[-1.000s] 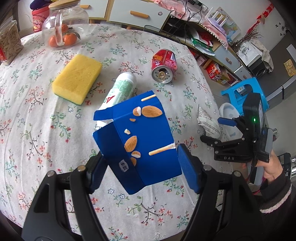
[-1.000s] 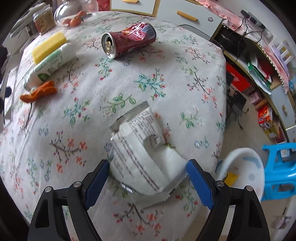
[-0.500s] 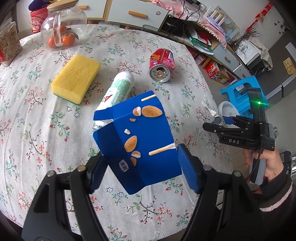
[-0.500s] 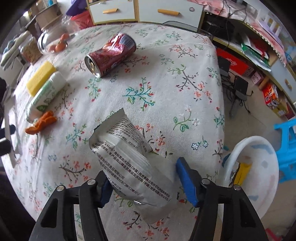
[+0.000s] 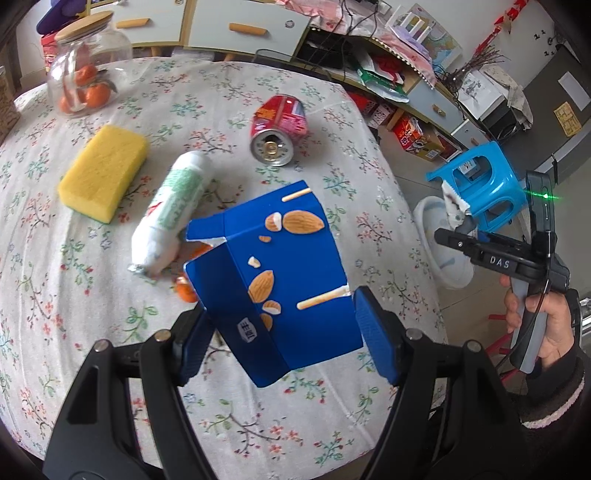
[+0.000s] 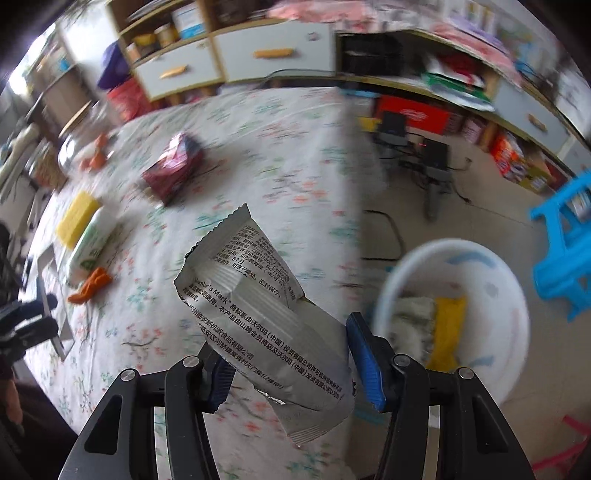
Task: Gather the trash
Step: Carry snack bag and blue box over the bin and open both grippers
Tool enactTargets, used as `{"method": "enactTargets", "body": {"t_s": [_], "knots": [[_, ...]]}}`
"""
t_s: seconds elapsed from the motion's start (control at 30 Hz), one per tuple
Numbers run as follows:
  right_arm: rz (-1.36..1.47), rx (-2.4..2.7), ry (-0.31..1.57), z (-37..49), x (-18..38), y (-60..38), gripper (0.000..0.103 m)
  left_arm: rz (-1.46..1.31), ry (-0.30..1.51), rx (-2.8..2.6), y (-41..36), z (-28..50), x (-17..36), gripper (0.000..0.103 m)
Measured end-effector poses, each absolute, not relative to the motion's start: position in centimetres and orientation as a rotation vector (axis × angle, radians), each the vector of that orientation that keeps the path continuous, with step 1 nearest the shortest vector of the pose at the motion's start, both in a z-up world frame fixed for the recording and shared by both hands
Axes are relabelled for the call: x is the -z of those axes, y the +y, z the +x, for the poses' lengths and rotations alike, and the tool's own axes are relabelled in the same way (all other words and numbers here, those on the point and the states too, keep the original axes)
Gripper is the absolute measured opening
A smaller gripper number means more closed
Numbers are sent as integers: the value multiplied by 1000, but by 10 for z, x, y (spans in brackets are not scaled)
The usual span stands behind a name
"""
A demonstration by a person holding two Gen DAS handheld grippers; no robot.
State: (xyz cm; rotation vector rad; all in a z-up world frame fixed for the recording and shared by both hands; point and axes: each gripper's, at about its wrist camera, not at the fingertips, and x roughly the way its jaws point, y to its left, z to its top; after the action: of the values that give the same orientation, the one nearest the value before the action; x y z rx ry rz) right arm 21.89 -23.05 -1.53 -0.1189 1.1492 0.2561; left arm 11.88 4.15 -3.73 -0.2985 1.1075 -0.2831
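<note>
The silver wrapper [image 6: 266,328] is pinched between the blue pads of the right hand-held gripper [image 6: 288,363], its printed face tilted up, held in the air past the counter's edge and beside the white bin [image 6: 498,288] on the floor, which has a yellow scrap in it. The blue almond-print carton [image 5: 275,280] sits clamped in the left hand-held gripper [image 5: 280,332], both pads closed against its sides, raised above the cloth.

Below is the counter [image 5: 110,369], round and covered in a floral cloth. On it lie a dented red can [image 5: 279,131] on its side, a white-and-green tube [image 5: 173,206], a yellow sponge [image 5: 103,173], bits of orange peel [image 5: 186,291] beside the tube, and a glass jar [image 5: 88,79] of oranges at the far side. Beyond the edge, a blue plastic stool [image 5: 480,184] stands next to the bin, and cluttered drawers and shelves [image 5: 236,26] line the wall. The right view is motion-blurred.
</note>
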Motion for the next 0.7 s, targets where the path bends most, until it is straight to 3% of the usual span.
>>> {"method": "enactTargets", "body": {"t_s": [0.27,0.4,0.43,0.7], "knots": [[36,-41,1129,214,10,-321,59,-248,1113,334,2,124,37,73],[130,46,1103,210,9,-359,83,-230,1117,350,-16,128,37,74],[150,60,1097,209,8,-366,84,-220,1118,355,-23,130,37,74],[223,92,1068,195,-7,-393,85,-148,1110,403,-69,142,31,74]]}}
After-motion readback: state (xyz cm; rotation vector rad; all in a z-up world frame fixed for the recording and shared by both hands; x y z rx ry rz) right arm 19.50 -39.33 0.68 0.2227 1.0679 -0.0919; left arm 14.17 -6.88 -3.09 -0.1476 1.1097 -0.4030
